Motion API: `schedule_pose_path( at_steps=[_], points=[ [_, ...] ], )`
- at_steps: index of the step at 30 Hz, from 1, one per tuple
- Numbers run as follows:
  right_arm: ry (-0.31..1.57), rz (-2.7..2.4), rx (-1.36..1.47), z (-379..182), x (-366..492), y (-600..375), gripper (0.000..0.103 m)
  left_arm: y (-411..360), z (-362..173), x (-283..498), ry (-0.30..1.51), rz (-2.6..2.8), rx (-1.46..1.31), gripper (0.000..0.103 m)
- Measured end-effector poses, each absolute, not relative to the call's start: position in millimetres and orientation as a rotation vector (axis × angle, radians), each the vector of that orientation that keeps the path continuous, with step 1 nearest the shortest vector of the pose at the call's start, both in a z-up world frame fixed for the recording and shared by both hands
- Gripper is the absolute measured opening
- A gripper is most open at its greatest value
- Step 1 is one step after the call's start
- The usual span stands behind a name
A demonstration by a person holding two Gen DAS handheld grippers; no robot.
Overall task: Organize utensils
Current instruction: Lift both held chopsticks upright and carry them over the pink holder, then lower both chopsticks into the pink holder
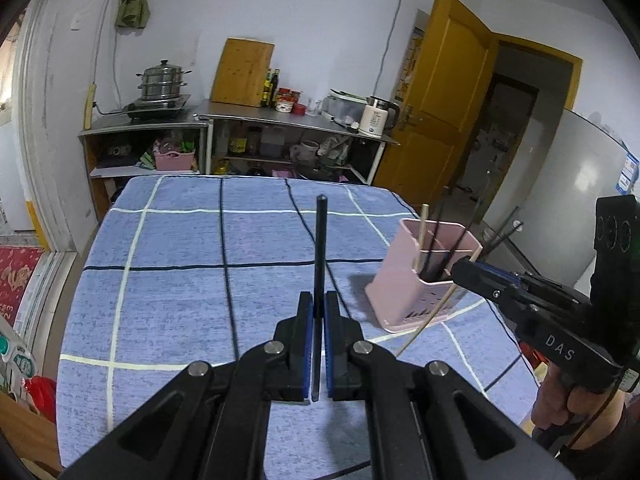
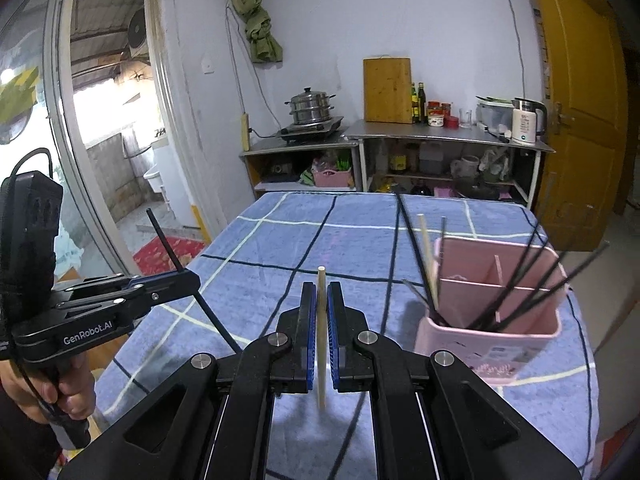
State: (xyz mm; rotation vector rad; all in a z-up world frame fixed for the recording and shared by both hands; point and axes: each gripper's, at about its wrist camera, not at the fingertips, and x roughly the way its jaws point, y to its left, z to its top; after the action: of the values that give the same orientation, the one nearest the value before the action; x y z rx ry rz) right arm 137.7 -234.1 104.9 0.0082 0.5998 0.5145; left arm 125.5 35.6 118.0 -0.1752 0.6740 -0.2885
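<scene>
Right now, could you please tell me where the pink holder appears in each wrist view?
Left wrist: pink holder sits right of centre, beside the right gripper.
Right wrist: holder sits lower right, right of the right gripper.
Shared landmark: the cutting board leaning on the far wall.

left gripper (image 1: pixel 319 312): I've got jaws clamped tight, pointing down-forward
right gripper (image 2: pixel 322 316): mine too, clamped tight, angled down
hands: my fingers wrapped round both grips

Table (image 1: pixel 180 300) under blue checked cloth (image 1: pixel 256 240) — pink utensil holder (image 1: pixel 404 292) stands near right edge.
</scene>
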Motion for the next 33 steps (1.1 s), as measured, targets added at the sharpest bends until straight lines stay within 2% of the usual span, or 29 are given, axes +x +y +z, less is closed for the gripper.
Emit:
schedule_pose_path(
  at_steps=[12, 28, 33],
  points=[
    [0.571, 0.409, 0.074, 117, 132, -298, 0.005, -24, 132, 133, 0.684, -0.435, -0.153, 0.005],
    [0.430, 0.330, 0.125, 173, 157, -340, 0.005, -73, 205, 178, 0.543, -0.531, -0.165, 0.005],
    [0.410, 0.305, 0.125, 178, 170, -345, 0.005, -81, 209, 195, 0.525, -0.519, -0.152, 0.005]
  ],
)
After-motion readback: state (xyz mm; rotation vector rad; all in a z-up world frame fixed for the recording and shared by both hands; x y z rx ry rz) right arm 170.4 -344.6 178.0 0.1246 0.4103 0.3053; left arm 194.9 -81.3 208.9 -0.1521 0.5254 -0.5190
